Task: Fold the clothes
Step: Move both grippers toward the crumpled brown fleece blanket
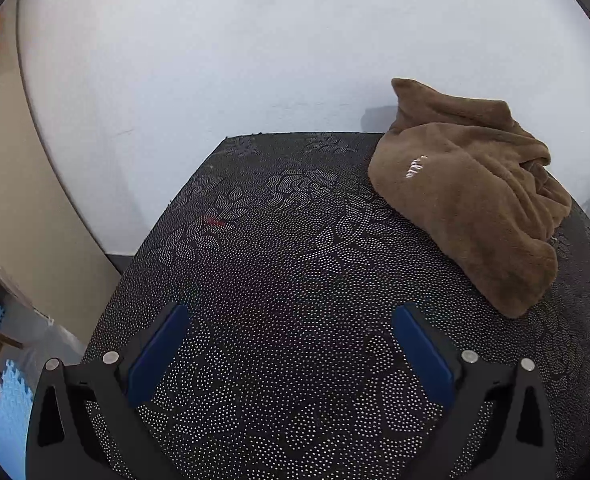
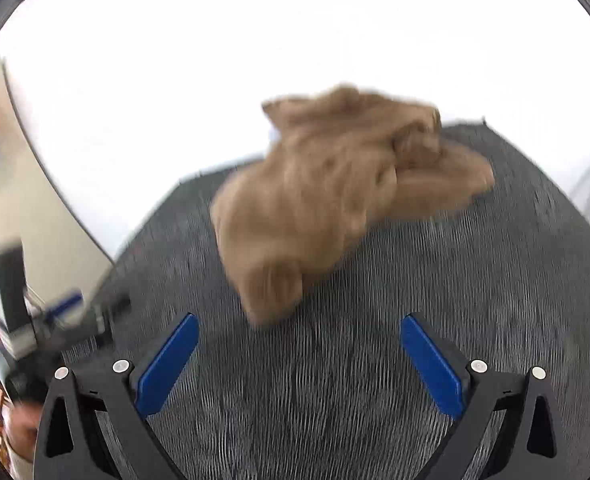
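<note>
A brown fleece garment [image 1: 471,196] lies in a loose, crumpled heap on the far right part of the desk [image 1: 279,280], unfolded, with soft rounded folds bunched at its right side and one thick lobe trailing toward you. Its pile looks plush and matte, and a small patch of pale embroidered lettering shows on its upper face, too small to read. In your right wrist view the same garment [image 2: 335,196] sits straight ahead, past the middle of the desk [image 2: 455,320], smeared by motion blur, so its folds read only as tan streaks. The desk is covered in a black surface patterned with fine white dots in floral swirls, and a plain white wall [image 1: 215,60] stands behind it. Your left tool [image 1: 291,320] hovers over bare desk with its blue-padded fingers spread wide, holding nothing, well apart from the garment. Your right tool [image 2: 299,330] is likewise spread wide and empty, its fingertips near the garment's closest lobe but not touching it. Blue foam floor mats [image 1: 11,400] show at the lower left.
</note>
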The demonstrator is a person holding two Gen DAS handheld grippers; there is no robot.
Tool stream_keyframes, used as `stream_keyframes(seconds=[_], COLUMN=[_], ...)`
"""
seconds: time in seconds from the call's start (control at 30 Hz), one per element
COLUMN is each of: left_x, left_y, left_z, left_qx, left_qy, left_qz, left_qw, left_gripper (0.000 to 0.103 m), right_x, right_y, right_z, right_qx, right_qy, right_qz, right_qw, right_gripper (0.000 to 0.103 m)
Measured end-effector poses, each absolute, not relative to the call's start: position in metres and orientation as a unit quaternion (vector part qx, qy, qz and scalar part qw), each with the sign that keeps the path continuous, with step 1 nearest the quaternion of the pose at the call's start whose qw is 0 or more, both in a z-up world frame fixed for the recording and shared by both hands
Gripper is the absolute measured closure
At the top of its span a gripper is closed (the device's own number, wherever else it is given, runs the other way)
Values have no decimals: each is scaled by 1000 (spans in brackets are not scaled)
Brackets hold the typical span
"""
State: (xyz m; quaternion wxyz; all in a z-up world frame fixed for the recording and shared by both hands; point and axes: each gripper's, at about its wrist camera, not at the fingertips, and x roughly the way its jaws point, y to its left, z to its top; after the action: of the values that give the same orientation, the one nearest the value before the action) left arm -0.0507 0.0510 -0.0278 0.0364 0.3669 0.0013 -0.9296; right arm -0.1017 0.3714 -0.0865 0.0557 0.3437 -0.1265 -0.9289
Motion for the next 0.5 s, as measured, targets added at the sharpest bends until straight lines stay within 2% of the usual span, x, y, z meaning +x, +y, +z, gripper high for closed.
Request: stream_keyframes(seconds=[0.27,0.5], left_x=[-53,-59], left_y=[41,31], left_z=[-34,-42], left_qx=[374,391], left_qy=[8,16], left_qz=[-927,-919], left_qw=[39,42], left_gripper=[0,0], right_x=[-189,-188], right_y=[363,361], right_z=[-79,-86], right_qx=[329,318], right_qy=[-124,-149], right_qz=[-935,-930], right_qw=[54,108], right_gripper=[0,0])
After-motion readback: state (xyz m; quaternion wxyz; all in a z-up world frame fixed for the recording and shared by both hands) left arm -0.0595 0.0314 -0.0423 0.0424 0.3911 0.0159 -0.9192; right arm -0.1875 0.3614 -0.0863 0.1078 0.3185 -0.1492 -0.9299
